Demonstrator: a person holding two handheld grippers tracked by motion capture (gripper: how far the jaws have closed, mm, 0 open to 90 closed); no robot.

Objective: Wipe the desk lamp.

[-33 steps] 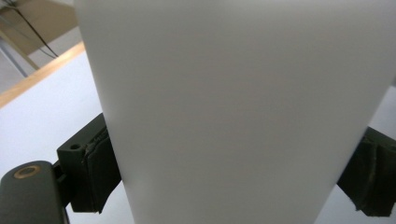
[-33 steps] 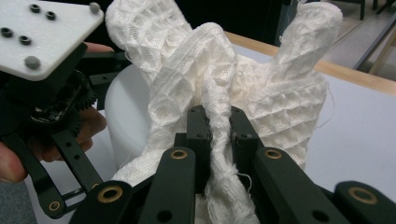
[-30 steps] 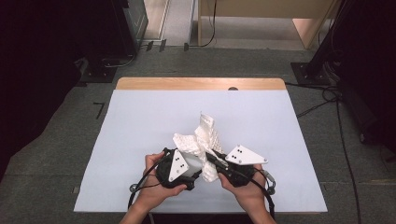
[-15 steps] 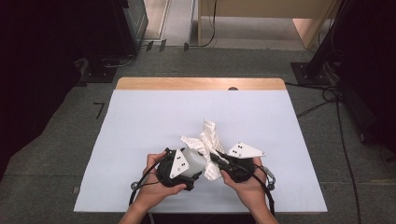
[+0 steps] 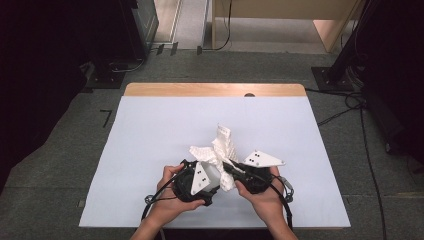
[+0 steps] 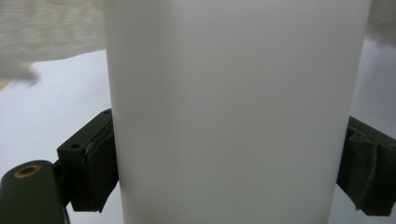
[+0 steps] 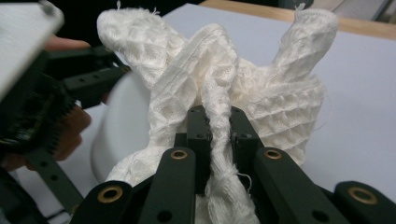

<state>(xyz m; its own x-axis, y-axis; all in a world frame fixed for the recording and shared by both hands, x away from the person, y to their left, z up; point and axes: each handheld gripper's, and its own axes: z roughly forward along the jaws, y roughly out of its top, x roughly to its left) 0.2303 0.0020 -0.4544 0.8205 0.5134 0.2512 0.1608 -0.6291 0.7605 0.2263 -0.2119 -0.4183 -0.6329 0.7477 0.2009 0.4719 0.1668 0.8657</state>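
Holding a white cup [image 6: 233,112] in my left gripper [image 5: 210,181], I see its smooth wall taking up most of the left gripper view, with the two dark pads pressed against it at the lower left and lower right of the frame. In the high view that gripper sits just below the centre of the frame, gripped by my left hand [image 5: 172,200] coming up from the bottom edge.

My right gripper [image 7: 218,140] is clenched on a white waffle-weave cloth [image 7: 261,93]: in the right gripper view a twisted strand of it runs straight down between the two black jaws at lower centre, and they stand almost together around it. Above the jaws the cloth bunches up into lobes that reach the upper left and upper right of that frame, and the cup's pale side shows at the left, partly draped by the cloth.

From above, the cloth rises in a crumpled heap just above the two grippers, touching both, near the middle of the pale sheet [image 5: 150,140] that covers the table [image 5: 210,89]. My right hand [image 5: 265,197] sits just right of the left, with the grey three-cornered plate [image 5: 262,159] above it.
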